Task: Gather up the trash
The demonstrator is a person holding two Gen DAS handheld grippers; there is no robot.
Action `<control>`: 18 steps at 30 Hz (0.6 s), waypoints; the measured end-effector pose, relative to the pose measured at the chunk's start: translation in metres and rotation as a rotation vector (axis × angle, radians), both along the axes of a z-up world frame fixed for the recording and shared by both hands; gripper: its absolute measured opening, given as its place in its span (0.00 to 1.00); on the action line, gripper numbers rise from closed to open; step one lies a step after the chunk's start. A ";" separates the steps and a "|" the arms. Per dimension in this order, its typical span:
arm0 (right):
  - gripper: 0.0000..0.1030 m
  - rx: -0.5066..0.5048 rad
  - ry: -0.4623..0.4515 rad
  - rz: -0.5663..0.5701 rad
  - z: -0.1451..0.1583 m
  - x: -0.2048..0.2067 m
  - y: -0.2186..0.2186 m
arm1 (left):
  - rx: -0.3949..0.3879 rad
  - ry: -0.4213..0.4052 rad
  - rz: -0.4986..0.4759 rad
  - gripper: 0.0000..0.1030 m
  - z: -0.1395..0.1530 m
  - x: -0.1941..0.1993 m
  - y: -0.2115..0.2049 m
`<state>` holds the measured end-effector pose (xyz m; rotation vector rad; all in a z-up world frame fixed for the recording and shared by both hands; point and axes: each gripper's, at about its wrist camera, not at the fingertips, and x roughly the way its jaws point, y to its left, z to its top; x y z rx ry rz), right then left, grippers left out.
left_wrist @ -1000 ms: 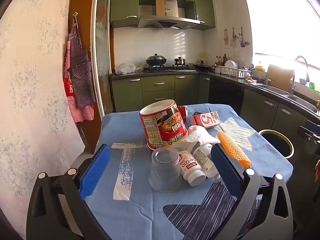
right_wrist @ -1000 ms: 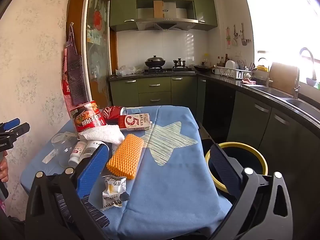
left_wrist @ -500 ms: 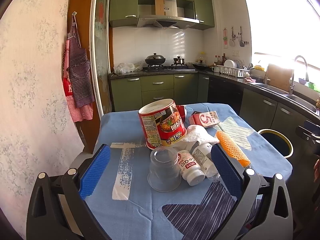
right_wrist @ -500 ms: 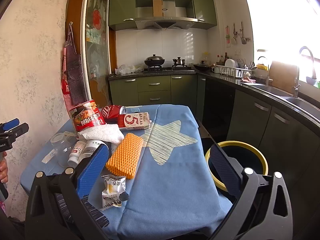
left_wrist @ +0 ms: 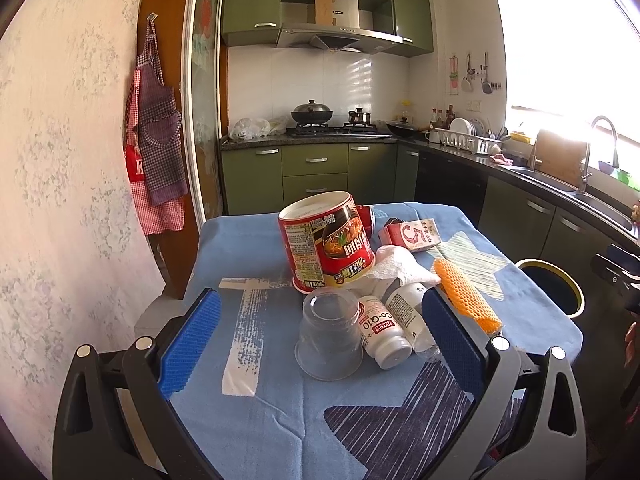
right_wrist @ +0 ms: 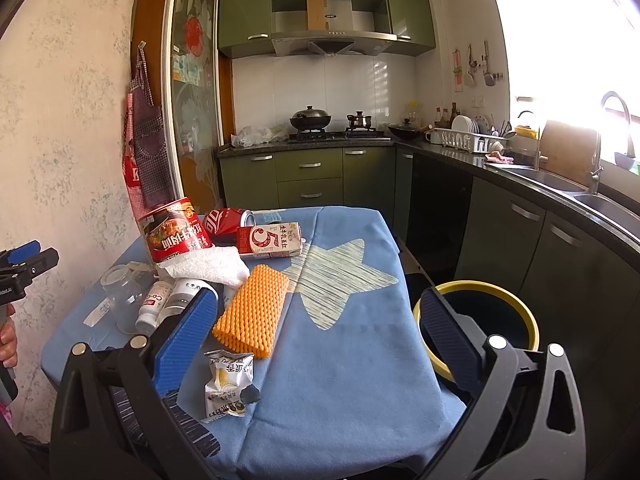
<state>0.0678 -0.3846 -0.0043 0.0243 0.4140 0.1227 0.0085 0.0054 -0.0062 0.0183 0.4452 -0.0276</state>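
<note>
- The table [right_wrist: 344, 360] had a blue cloth with a pale star, in a kitchen with green cabinets [right_wrist: 308, 176] and a stove [right_wrist: 336, 133] behind.
- The trash lay on the table's left part: a red tub [left_wrist: 326, 240], a clear cup [left_wrist: 330, 332], a white bottle [left_wrist: 380, 334], tissue [left_wrist: 396, 264], an orange net [right_wrist: 252, 308], a carton [right_wrist: 268, 240], a can [right_wrist: 226, 220] and a wrapper [right_wrist: 228, 380].
- A yellow-rimmed bin [right_wrist: 478, 320] stood just beside the table, on its right.
- The left gripper [left_wrist: 320, 336] hung over the near edge, jaws spread, holding nothing.
- The right gripper [right_wrist: 316, 332] also had its jaws spread wide and empty.
</note>
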 end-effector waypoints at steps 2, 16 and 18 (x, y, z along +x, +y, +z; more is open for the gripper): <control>0.94 0.000 0.003 0.001 -0.001 0.001 0.001 | 0.005 0.003 0.002 0.96 -0.001 0.001 -0.001; 0.94 0.005 0.011 -0.002 -0.003 0.003 0.002 | 0.007 0.022 0.000 0.96 -0.005 0.008 -0.003; 0.94 0.004 0.011 -0.002 -0.002 0.003 0.002 | 0.006 0.023 -0.002 0.96 -0.006 0.007 -0.003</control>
